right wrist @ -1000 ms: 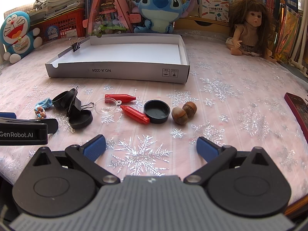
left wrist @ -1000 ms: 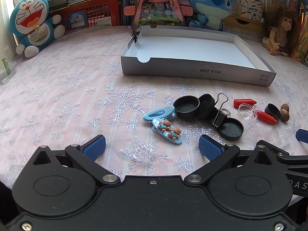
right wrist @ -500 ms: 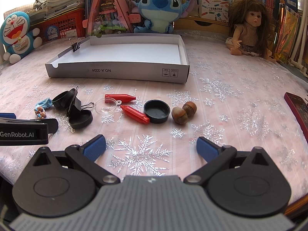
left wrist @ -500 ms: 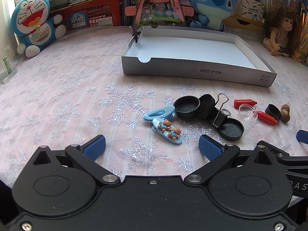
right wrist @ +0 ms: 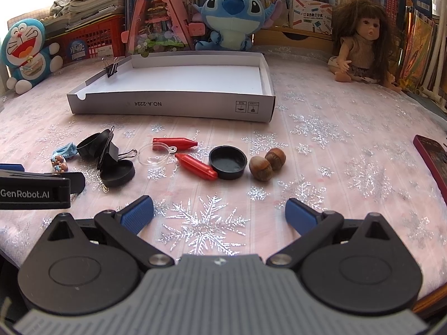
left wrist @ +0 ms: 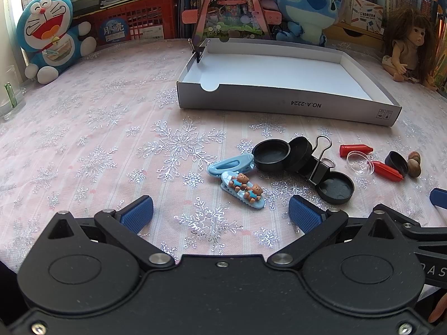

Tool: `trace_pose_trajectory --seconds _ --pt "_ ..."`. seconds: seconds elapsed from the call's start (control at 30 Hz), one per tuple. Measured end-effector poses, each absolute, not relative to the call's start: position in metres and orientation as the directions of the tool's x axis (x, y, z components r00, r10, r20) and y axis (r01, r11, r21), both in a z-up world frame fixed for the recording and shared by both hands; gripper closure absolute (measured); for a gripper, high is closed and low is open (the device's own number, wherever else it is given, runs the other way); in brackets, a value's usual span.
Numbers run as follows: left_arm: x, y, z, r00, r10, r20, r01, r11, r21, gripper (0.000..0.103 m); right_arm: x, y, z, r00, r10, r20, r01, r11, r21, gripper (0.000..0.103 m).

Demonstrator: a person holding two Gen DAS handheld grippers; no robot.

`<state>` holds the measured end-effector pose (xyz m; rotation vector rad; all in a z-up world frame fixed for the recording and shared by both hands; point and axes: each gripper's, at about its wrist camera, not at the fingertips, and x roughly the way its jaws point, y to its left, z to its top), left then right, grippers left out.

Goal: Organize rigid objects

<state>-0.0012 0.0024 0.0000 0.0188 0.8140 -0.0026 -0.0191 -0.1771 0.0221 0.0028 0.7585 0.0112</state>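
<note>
A white cardboard box tray (left wrist: 287,106) (right wrist: 173,107) lies open at the back, with a black binder clip (right wrist: 111,68) on its left rim. In front of it lie two blue hair clips (left wrist: 241,182), several black round lids (left wrist: 271,155) (right wrist: 227,162), a black binder clip (left wrist: 318,167), two red crayons (right wrist: 195,166), a clear plastic half-shell (right wrist: 155,155) and two hazelnuts (right wrist: 265,163). My left gripper (left wrist: 220,210) stands open just short of the hair clips. My right gripper (right wrist: 219,212) is open too, short of the crayons and hazelnuts. Neither holds anything.
Plush toys (right wrist: 232,14), a doll (right wrist: 360,47), a red crate (left wrist: 131,25) and books line the back edge. A glass (left wrist: 9,97) stands at far left. A dark red phone (right wrist: 433,159) lies at the right. A snowflake-patterned pink cloth (left wrist: 97,139) covers the table.
The left gripper's view has shifted slightly rightward. Nothing on the table has moved and both grippers stay open.
</note>
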Motion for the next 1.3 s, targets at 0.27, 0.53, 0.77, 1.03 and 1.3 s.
trace_pose_trajectory --seconds 0.27,0.53,0.77,1.03,1.3 --pt "-0.004 0.008 0.008 0.708 -0.006 -0.706 0.026 1.0 0.017 0.0 -0.017 -0.177 0.02 0.739 0.02 -0.673 -0.019 1.0 0.009 0.0" --pt "-0.004 0.011 0.004 0.727 -0.017 -0.686 0.039 0.999 0.017 0.0 -0.017 -0.181 0.02 0.759 0.052 -0.65 -0.039 0.999 0.035 0.0" --pt "-0.012 0.01 0.001 0.753 -0.038 -0.657 0.082 0.996 0.037 0.001 -0.02 -0.187 0.024 0.792 0.068 -0.606 -0.048 0.998 0.049 0.003" --pt "-0.021 0.007 0.004 0.773 -0.107 -0.625 0.161 0.987 0.03 0.026 -0.022 -0.188 0.029 0.801 0.09 -0.592 -0.075 0.996 0.051 0.016" --pt "-0.025 0.005 0.007 0.771 -0.173 -0.613 0.213 0.977 -0.007 0.057 -0.03 -0.177 0.037 0.821 0.147 -0.552 -0.147 0.988 0.044 0.028"
